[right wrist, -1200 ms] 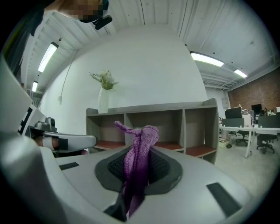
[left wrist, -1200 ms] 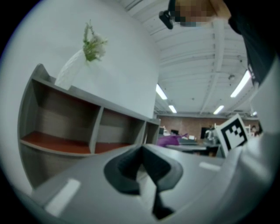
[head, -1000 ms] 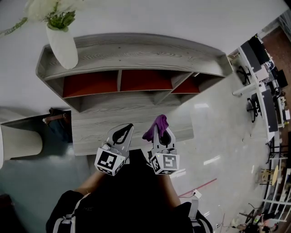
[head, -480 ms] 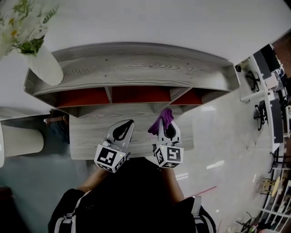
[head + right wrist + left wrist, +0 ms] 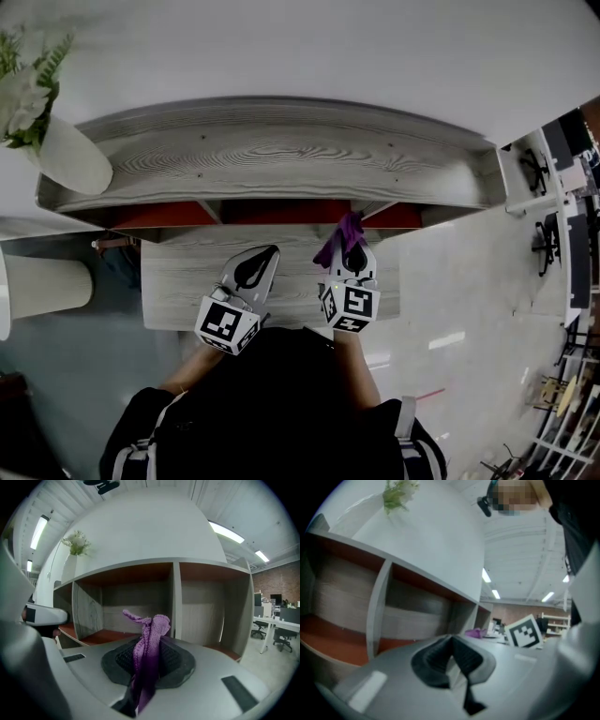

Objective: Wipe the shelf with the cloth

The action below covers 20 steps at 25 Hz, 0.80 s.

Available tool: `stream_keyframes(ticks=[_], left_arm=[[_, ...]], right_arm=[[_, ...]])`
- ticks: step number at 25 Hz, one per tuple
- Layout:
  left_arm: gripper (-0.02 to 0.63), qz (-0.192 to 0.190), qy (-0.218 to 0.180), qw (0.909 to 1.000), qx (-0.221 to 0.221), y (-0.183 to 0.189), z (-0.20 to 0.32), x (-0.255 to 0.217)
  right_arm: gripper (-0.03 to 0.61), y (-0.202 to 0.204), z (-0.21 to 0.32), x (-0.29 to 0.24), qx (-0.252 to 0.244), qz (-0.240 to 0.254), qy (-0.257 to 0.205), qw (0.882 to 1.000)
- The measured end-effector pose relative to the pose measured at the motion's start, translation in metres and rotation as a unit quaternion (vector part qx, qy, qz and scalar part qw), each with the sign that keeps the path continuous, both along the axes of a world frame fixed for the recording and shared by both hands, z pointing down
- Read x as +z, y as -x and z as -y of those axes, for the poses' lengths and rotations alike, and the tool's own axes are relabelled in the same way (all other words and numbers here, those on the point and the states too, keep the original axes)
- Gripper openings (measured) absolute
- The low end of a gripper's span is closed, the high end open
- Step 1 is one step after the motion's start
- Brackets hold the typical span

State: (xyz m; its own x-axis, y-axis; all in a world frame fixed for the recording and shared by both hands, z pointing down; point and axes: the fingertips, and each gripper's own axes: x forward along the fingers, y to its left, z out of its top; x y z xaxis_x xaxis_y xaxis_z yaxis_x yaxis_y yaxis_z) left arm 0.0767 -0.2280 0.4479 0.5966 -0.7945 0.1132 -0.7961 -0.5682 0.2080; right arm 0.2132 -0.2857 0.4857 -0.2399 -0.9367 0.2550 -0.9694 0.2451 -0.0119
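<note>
Cloth (image 5: pixel 152 630) in right gripper (image 5: pixel 149 660) faces shelf (image 5: pixel 281 155) divider (image 5: pixel 176 602), vase (image 5: pixel 70 159) above.

Purple cloth (image 5: pixel 149 639) (bunched, upright) held just before the grey-wood shelf (image 5: pixel 281 155).

The person wears a black top (image 5: pixel 272 403) with short sleeves; white stripes trim it near each shoulder. The left gripper (image 5: pixel 269 251) and right gripper (image 5: pixel 355 249) have smooth pale grey shells tapering toward the tips; black ribbed pads (image 5: pixel 433 660) line the jaws in a dark teardrop recess. At the rear of each shell sits a white cube with black square markers, one on the left (image 5: pixel 225 326) and one on the right (image 5: pixel 350 307).
</note>
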Motion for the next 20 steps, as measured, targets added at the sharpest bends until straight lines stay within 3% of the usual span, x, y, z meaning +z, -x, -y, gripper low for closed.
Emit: stream_keyframes(ticks=[20], left_arm=[[0.005, 0.026, 0.01, 0.9987, -0.044, -0.01, 0.025, 0.006]], right_arm=[[0.049, 0.001, 0.04, 0.044, -0.032, -0.034, 0.03, 0.998]])
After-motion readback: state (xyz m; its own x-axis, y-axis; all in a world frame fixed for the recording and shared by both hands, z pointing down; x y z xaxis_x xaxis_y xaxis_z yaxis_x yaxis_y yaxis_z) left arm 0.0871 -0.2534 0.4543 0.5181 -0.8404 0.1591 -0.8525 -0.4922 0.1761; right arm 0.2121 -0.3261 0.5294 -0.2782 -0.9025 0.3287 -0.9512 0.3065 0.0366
